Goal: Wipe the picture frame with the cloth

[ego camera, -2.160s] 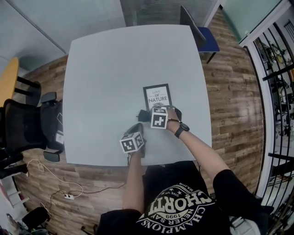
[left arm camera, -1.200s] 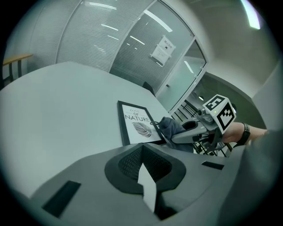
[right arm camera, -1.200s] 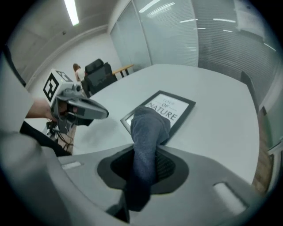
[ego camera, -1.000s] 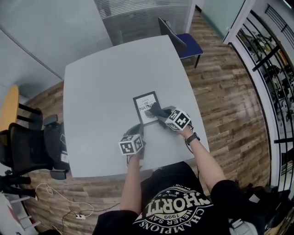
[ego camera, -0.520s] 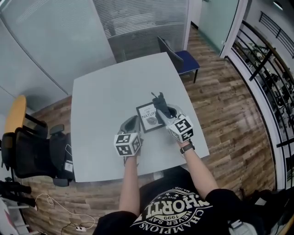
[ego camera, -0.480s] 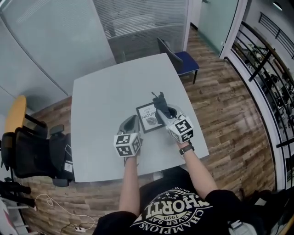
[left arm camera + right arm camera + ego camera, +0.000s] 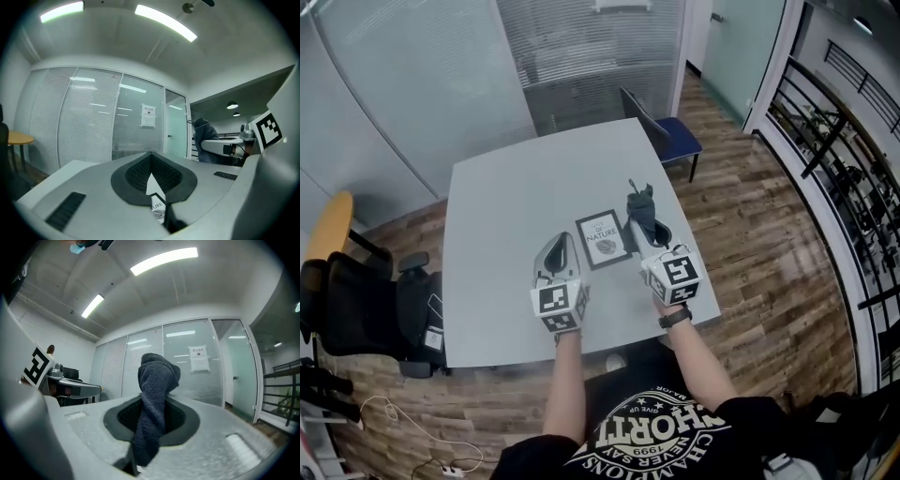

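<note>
Head view: finds the picture frame (image 7: 602,237) flat on the grey table (image 7: 506,216), print side up and now fully uncovered. Half a second ago had the dark cloth draped over the frame's right edge. Now places the cloth (image 7: 642,212) off the frame at its 3 o'clock, just beside it and seemingly not touching, bunched and sticking up out of the right gripper (image 7: 650,234).

Right gripper view: confirms jaws clamped on the cloth (image 7: 157,376), a twisted roll rising from between the pads.

Puts the left gripper (image 7: 558,240) at the frame's 9 o'clock, just beside it, shifted from the near-left corner where it sat a second ago. Left gripper view: shows jaws together with nothing pinched, only a thin slit with a strip of the frame's print (image 7: 157,206) peeking through.

Reads as the end of a stroke run rightward across the glass, cloth carried clear at the finish. Means either a completed wipe or a pause between passes. Cannot tell from here whether the far edge and border got covered.

If another pass is wanted, calls for bringing the cloth back down onto the frame from 3 o'clock. Leaves the left gripper well placed to steady the frame against sliding.
</note>
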`<action>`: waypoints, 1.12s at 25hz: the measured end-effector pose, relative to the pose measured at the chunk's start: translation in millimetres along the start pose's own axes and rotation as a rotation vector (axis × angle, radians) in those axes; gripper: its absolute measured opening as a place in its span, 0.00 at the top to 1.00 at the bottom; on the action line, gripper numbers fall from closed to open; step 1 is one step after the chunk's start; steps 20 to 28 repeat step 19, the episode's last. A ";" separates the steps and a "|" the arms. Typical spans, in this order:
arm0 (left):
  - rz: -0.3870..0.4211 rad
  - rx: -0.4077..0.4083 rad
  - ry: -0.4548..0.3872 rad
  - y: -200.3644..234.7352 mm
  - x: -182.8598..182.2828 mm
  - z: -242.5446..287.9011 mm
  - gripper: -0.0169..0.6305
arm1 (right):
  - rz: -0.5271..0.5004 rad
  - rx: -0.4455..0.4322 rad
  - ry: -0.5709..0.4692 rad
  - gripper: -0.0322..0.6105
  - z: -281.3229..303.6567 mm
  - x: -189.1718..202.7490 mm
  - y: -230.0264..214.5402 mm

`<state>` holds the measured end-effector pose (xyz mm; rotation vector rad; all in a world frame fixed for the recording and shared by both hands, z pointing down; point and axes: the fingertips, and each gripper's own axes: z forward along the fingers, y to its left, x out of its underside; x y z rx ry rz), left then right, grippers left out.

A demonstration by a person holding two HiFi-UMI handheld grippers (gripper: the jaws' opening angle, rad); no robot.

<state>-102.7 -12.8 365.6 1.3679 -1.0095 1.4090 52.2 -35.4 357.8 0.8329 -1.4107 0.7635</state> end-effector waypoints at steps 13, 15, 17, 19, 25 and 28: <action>-0.046 -0.009 0.033 -24.8 9.4 8.7 0.98 | -0.001 0.003 0.069 0.84 -13.6 13.1 -23.0; -0.047 -0.017 0.054 -27.3 12.3 19.4 0.98 | 0.009 -0.002 0.078 0.84 -9.0 19.0 -32.1; -0.058 -0.014 0.082 -30.8 16.2 28.2 0.98 | 0.023 -0.008 0.084 0.84 -3.8 22.2 -40.1; -0.077 -0.008 0.106 -34.1 19.0 35.7 0.98 | 0.037 -0.016 0.088 0.84 1.8 22.5 -47.3; -0.077 -0.008 0.106 -34.1 19.0 35.7 0.98 | 0.037 -0.016 0.088 0.84 1.8 22.5 -47.3; -0.077 -0.008 0.106 -34.1 19.0 35.7 0.98 | 0.037 -0.016 0.088 0.84 1.8 22.5 -47.3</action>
